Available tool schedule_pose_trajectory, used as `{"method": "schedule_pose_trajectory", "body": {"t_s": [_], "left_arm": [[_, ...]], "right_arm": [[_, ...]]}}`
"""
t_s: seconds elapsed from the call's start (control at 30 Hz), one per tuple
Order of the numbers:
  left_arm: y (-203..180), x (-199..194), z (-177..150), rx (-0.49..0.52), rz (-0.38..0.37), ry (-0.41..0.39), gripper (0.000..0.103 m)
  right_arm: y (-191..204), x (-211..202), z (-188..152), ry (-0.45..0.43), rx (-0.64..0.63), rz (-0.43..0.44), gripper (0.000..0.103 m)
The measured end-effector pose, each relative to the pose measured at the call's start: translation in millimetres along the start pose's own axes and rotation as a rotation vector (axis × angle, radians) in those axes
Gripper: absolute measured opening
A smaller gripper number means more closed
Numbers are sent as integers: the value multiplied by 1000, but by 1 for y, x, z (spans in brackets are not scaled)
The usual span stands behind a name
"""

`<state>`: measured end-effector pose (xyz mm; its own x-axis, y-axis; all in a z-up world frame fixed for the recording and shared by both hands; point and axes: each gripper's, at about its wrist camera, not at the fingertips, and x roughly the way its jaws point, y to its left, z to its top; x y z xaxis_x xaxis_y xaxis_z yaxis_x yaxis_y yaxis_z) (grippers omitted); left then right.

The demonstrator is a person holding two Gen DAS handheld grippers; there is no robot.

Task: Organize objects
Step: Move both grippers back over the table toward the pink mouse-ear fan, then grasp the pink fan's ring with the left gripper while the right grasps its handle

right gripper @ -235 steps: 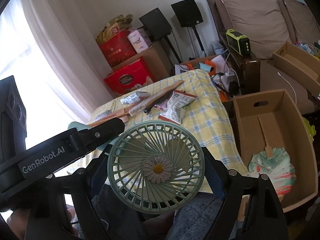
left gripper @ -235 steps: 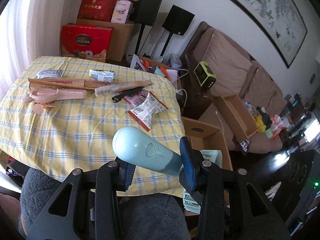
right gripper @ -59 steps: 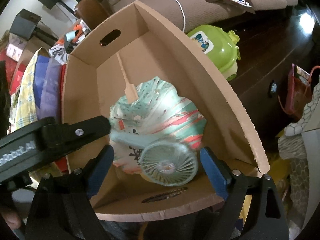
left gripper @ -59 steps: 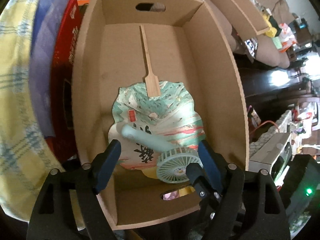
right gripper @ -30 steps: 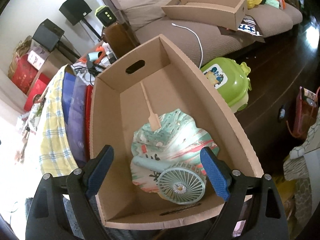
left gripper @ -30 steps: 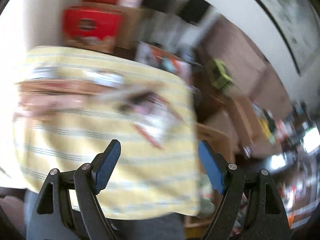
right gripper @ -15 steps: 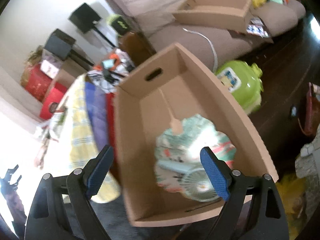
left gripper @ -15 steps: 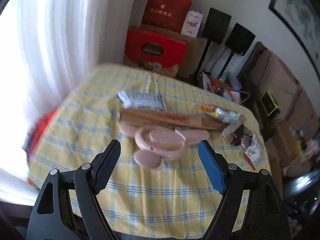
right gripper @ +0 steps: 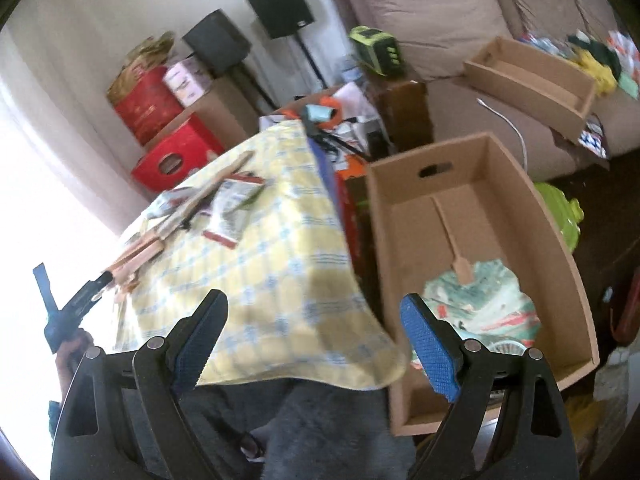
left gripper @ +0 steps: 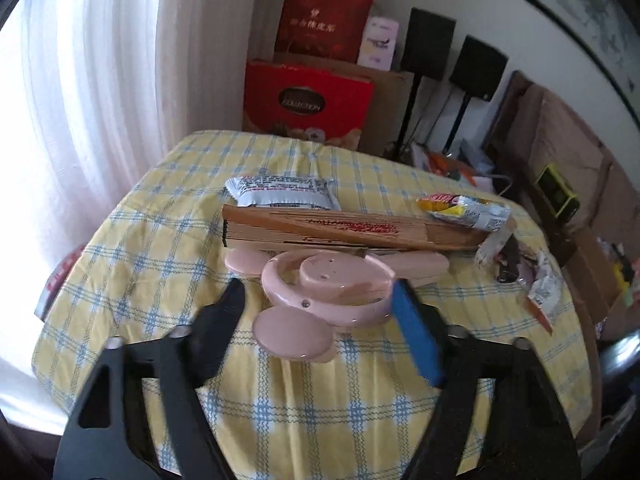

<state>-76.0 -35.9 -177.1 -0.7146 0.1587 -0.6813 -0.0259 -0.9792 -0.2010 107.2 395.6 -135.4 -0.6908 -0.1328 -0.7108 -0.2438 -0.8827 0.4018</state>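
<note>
A pink folding fan (left gripper: 326, 284) with round feet lies on the yellow checked tablecloth (left gripper: 320, 400), in front of a closed wooden hand fan (left gripper: 340, 232). My left gripper (left gripper: 320, 308) straddles the pink fan and its jaws are closing. The blue right pad (left gripper: 416, 336) is at the fan's rim, while the left fingertip stands apart from it. My right gripper (right gripper: 312, 320) hangs open and empty over the table's near edge. Beside it stands a cardboard box (right gripper: 472, 184) that holds a paper fan (right gripper: 480, 300) and a green handheld fan (right gripper: 508, 348), half hidden by my finger.
Snack packets (left gripper: 280, 192) and a yellow wrapper (left gripper: 464, 208) lie behind the wooden fan. Red gift boxes (left gripper: 308, 100) and speakers (left gripper: 432, 44) stand beyond the table, a curtain (left gripper: 80, 100) to the left. A sofa (right gripper: 440, 12) carries a shallow cardboard tray (right gripper: 528, 76).
My left gripper has dropped closer to the pink fan and its jaws have narrowed around it. My right gripper has lifted away from the box and swung toward the table.
</note>
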Motion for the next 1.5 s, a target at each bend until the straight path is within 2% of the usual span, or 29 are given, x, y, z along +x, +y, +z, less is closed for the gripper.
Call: {"method": "schedule_pose_trajectory", "body": {"t_s": [0.1, 0.17, 0.27, 0.37, 0.53, 0.63, 0.73, 0.83, 0.93, 1.03, 1.1, 1.23, 1.33, 1.5], "left_arm": [[13, -4, 0, -41, -45, -23, 40], [25, -4, -1, -82, -74, -28, 24], [44, -1, -3, -144, -132, -13, 18], [54, 1, -2, -177, -184, 12, 16], [59, 3, 1, -172, -217, 58, 18], [56, 12, 8, -203, -153, 104, 30], [48, 14, 10, -172, -122, 103, 34], [50, 17, 8, -181, -104, 116, 51], [60, 20, 4, -214, -157, 137, 52], [63, 19, 4, -198, -183, 157, 44], [64, 19, 5, -192, -210, 181, 43], [60, 19, 4, -135, -250, 239, 43], [56, 15, 3, -89, -225, 241, 43], [53, 13, 1, -75, -246, 262, 43]], "right_arm": [[21, 4, 4, -3, -38, -7, 89], [36, 9, 5, 2, -64, -13, 89], [60, 20, 6, 18, -94, 2, 89], [88, 33, 5, 36, -149, 13, 89], [134, 60, 2, 77, -226, 44, 89], [163, 80, 3, 104, -294, 40, 89], [196, 94, 7, 127, -355, 50, 89], [224, 106, 16, 137, -391, 77, 90], [242, 128, 26, 151, -393, 54, 91], [251, 162, 36, 196, -397, -5, 91], [247, 188, 42, 243, -345, -25, 91], [235, 226, 45, 329, -200, 12, 88], [233, 239, 43, 350, -131, 54, 88], [229, 253, 50, 348, 7, 101, 88]]}}
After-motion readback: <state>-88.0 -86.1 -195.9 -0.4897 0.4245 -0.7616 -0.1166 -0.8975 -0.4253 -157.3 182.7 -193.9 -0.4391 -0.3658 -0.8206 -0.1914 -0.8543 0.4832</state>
